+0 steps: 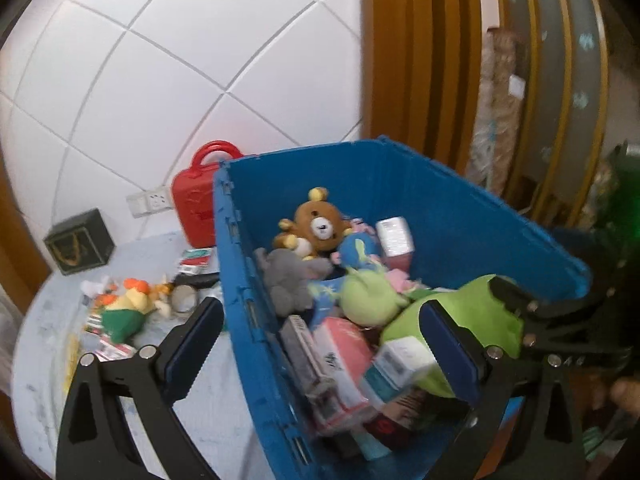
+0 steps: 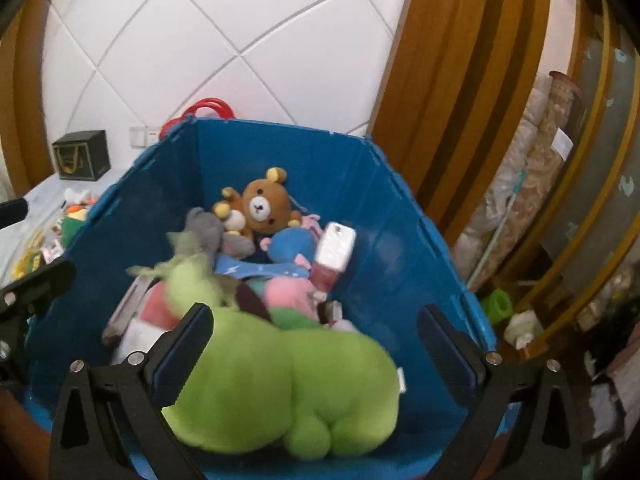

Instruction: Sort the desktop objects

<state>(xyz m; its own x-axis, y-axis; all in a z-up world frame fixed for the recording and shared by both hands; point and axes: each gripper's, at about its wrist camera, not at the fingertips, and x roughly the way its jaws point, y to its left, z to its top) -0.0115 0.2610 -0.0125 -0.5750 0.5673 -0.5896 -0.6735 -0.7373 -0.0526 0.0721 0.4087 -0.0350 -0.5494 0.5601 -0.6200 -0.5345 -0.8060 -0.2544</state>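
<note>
Big green plush toy (image 2: 280, 384) lies at the near end of the blue crate (image 2: 400, 240), between the spread jaws of the right gripper (image 2: 316, 340) – pads clear of it, nothing held. It looks soft, light and squashy; pinch its body midway. Left gripper (image 1: 320, 344) also gapes empty over the crate's left wall. Beyond the plush sit small cartons (image 1: 400, 364) – stiff, light. Leftover toys (image 1: 124, 312) lie left of the crate.

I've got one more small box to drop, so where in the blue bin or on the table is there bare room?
Bare blue floor shows along the blue bin's right wall, beside the pink-and-white box. The bin's left side and middle are piled with plush toys and boxes. On the table, a bare strip lies against the bin's outer wall, near the left hand-held gripper; farther left, around the orange-and-green plush, it is cluttered.
</note>
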